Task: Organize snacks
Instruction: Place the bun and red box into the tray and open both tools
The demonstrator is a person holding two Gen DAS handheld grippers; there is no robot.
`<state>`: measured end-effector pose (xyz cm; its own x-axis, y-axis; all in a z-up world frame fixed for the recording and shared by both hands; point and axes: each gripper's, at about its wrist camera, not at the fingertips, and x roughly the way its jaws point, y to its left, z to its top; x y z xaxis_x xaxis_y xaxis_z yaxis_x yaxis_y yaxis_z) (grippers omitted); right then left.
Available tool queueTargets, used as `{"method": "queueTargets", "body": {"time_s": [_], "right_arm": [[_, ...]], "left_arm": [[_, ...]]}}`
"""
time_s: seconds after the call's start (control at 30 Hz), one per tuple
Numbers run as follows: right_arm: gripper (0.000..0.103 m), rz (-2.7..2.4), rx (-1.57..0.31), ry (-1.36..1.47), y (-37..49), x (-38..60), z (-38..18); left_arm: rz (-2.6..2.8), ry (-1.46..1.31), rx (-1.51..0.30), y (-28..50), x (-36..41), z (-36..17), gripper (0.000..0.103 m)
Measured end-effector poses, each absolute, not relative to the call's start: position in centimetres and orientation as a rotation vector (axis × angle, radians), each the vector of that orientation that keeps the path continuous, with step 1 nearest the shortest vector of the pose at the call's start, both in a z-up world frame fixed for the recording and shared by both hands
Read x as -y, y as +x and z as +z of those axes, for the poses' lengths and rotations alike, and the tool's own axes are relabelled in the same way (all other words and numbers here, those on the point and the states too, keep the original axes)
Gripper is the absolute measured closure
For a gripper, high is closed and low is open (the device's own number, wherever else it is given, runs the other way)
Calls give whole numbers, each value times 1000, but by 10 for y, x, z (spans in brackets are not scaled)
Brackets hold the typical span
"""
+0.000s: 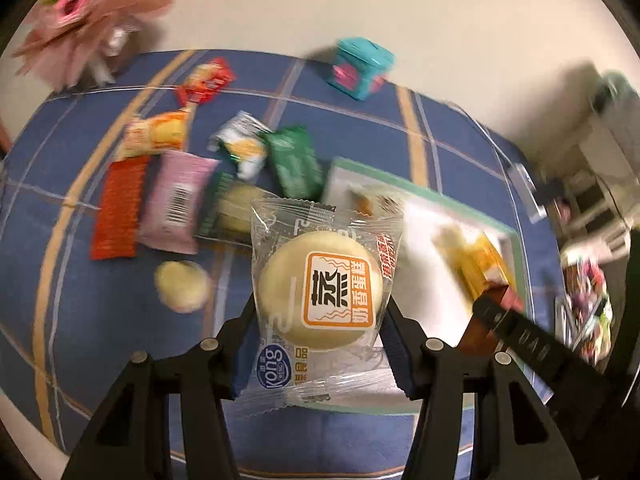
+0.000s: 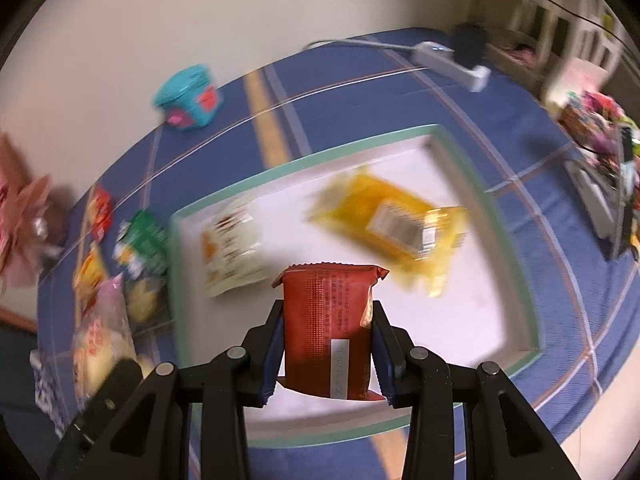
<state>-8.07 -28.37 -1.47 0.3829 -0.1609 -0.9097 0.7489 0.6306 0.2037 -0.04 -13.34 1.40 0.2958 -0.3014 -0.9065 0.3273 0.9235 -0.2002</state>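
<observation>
Two snacks are gripped: the clear-wrapped round pale cake (image 1: 320,290) by the left gripper (image 1: 318,316), the red foil packet (image 2: 326,330) upright by the right gripper (image 2: 326,344), which is seen directly above the white green-rimmed tray (image 2: 472,184).

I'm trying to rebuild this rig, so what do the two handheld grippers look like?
Both look alike: the left gripper and the right gripper have matte black angular linkage arms with triangular cut-outs, round silver pivot pins, and dark blue ribbed finger pads. No cables or sleeves show.

Both grippers (image 1: 320,316) (image 2: 328,340) clamped, angled downward
</observation>
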Motion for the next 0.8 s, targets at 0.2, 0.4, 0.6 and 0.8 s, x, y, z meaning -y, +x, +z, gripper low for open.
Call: {"method": "queueTargets", "body": {"time_s": [0.2,0.4,0.6,0.8], "right_arm": [[61,-736,-1014,703,-102,305,-17],[60,-726,-1031,700,-102,305,-19],[28,-715,-1052,688,-98,305,-23],[11,-738,-1078,669,-97,306,-28]], "left_arm": [[-485,136,-1205,-15,165,0,45],[-522,203,-1236,-20,182,-16,45],[-519,209,-1219,-20,182,-14,22],[-450,202,-1229,-11,171,-16,15]]}}
